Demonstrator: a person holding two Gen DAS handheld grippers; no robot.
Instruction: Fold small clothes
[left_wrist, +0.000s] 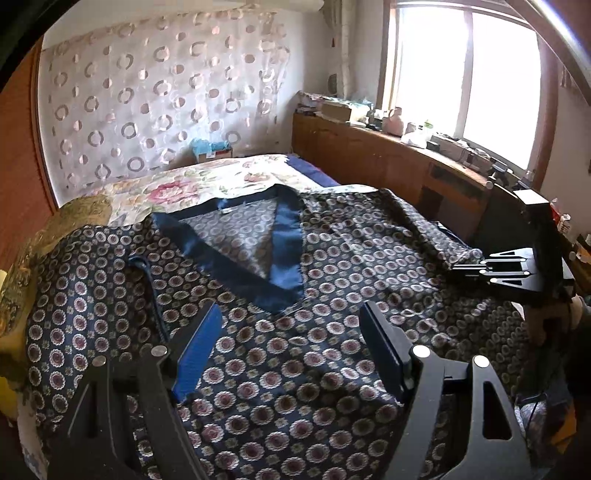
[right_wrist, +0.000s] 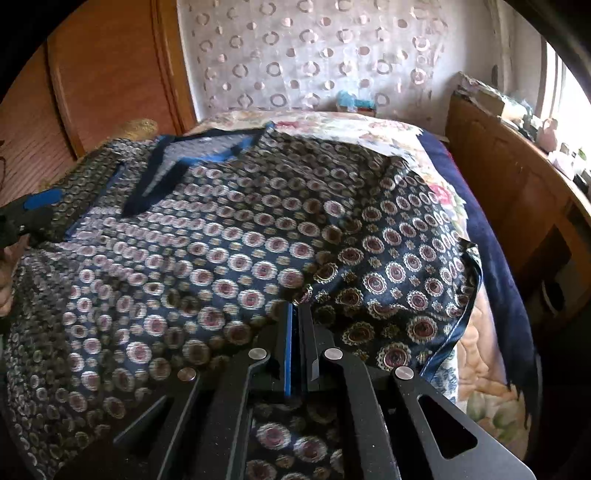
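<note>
With the right hand-held gripper (right_wrist: 295, 317) clamped shut on the patterned garment's (right_wrist: 229, 258) edge & the left hand-held gripper (left_wrist: 291, 347) held wide open w/ nothing in it, slippage of the slick fabric was judged likely if pulled hard.

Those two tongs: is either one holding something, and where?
The right tongs pinch the patterned shirt at a fold on its sleeve side. The left tongs gape open above the shirt, holding nothing.

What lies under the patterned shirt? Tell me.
A floral bedspread shows past the shirt, with a navy blanket at the bed's edge. Anything directly beneath the shirt is covered.
</note>
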